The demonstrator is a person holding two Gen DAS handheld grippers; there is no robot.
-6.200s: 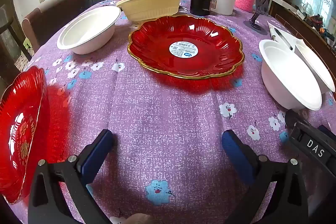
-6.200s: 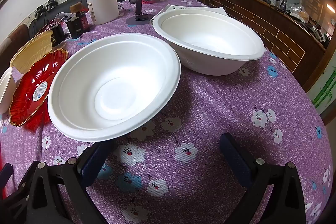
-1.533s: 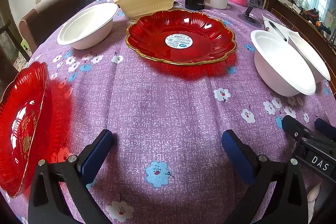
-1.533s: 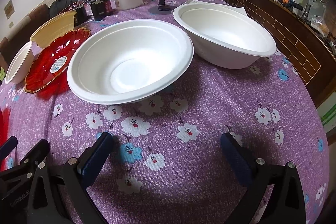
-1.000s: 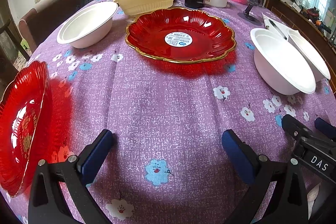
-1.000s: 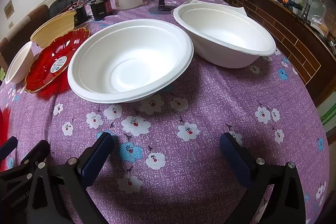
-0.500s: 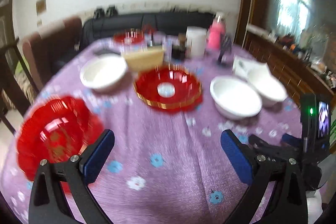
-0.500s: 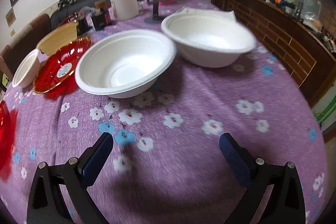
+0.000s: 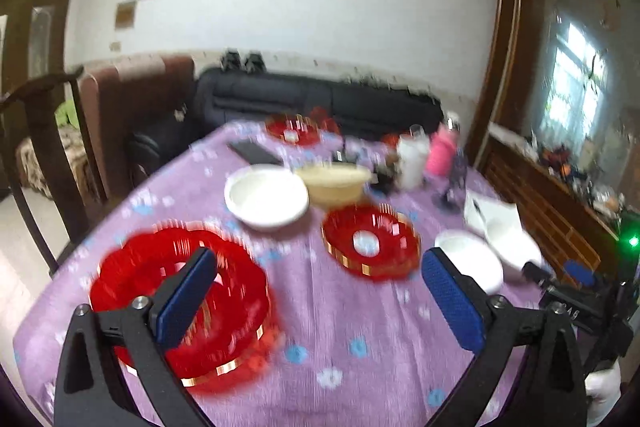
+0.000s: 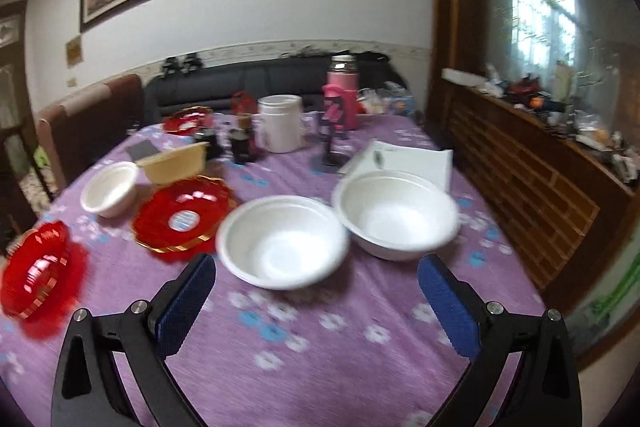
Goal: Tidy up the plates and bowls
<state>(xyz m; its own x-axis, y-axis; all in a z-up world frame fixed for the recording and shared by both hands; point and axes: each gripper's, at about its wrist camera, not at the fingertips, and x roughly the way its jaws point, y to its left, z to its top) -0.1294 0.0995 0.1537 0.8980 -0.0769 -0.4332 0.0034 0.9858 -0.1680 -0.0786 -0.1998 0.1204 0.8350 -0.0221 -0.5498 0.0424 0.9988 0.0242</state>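
Observation:
Both views are blurred by motion. My left gripper (image 9: 320,295) hangs open above the table's near edge, over a red gold-rimmed plate (image 9: 236,291) at the near left. A second red plate (image 9: 370,243) lies mid-table, with a white bowl (image 9: 266,197) and a cream bowl (image 9: 334,181) behind it. My right gripper (image 10: 316,301) is open and empty, above and short of two white bowls (image 10: 282,247) (image 10: 396,215) that sit side by side. The same red plates (image 10: 186,217) (image 10: 38,269) lie to the left in the right wrist view. The right gripper (image 9: 576,291) shows at the left view's right edge.
A third red plate (image 9: 292,133), a phone (image 9: 254,153), a white jar (image 10: 280,129), a pink flask (image 10: 342,93), a phone stand (image 10: 332,131) and white paper (image 10: 404,161) crowd the far half of the purple flowered tablecloth (image 10: 320,339). Chairs (image 9: 44,147) stand left, a wooden sideboard (image 10: 532,163) right.
Both grippers have risen and pulled back from just above the cloth, so the whole table and the room now show. Nothing on the table has moved. Both stay open.

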